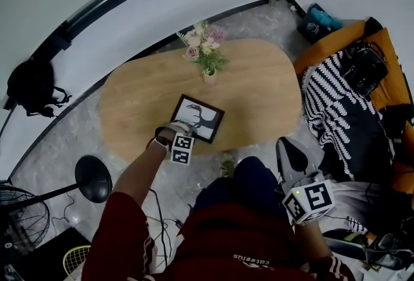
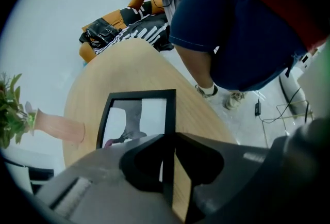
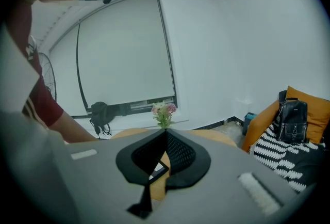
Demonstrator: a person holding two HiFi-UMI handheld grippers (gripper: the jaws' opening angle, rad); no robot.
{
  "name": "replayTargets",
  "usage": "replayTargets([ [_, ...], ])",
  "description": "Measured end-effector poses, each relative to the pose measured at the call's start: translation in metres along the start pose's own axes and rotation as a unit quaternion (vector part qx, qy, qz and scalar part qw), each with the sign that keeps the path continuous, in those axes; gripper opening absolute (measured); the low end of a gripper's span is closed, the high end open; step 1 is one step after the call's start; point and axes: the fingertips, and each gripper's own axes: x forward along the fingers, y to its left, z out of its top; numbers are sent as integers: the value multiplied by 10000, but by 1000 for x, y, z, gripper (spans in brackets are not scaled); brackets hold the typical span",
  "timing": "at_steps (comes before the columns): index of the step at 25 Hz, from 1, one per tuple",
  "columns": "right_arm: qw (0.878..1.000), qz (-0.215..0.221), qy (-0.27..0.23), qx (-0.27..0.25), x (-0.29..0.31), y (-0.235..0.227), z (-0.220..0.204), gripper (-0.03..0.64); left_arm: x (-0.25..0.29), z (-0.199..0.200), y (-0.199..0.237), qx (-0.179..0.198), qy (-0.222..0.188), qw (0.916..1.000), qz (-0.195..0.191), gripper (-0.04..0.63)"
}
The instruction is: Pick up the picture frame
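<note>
Frame position: picture frame (image 1: 197, 119) lies flat on the wooden table (image 1: 259, 79), near the edge closest to the person and in front of the vase of flowers (image 1: 207, 53)

Left gripper (image 1: 174, 127) sits at the frame's near-left corner. In its own view the left gripper (image 2: 172, 138) has its jaws drawn narrow on the black side rail of the picture frame (image 2: 139, 114). That rail runs straight out from the fingertips, so the long axis points away along the jaws

Right gripper (image 1: 288, 151) is held back at the person's side, well apart from the table. Right gripper (image 3: 166, 132) has its jaws together with nothing between them

Judgement: grip looks set, and the left side does the lift. An edge grip this far off centre may let the far end droop
</note>
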Motion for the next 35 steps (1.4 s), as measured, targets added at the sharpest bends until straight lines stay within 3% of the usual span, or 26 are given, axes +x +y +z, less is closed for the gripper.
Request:
replayTargets([
  [8, 9999, 83, 50, 28, -8, 11, 14, 0, -26, 8, 6, -528, -159, 9984, 114, 77],
  [17, 9998, 199, 15, -28, -36, 39, 50, 0, -99, 10, 18, -1094, -244, 9923, 522, 77],
  [23, 9994, 330, -48, -82, -68, 71, 84, 0, -169, 29, 10, -1682, -610, 9807, 789, 77],
  [29, 9993, 313, -195, -100, -106, 91, 114, 0, -223, 46, 1, -2005, -799, 9714, 992, 77],
  [35, 9984, 427, -345, -129, -130, 101, 120, 0, -274, 62, 0, -2444, -1071, 9528, 1450, 77],
])
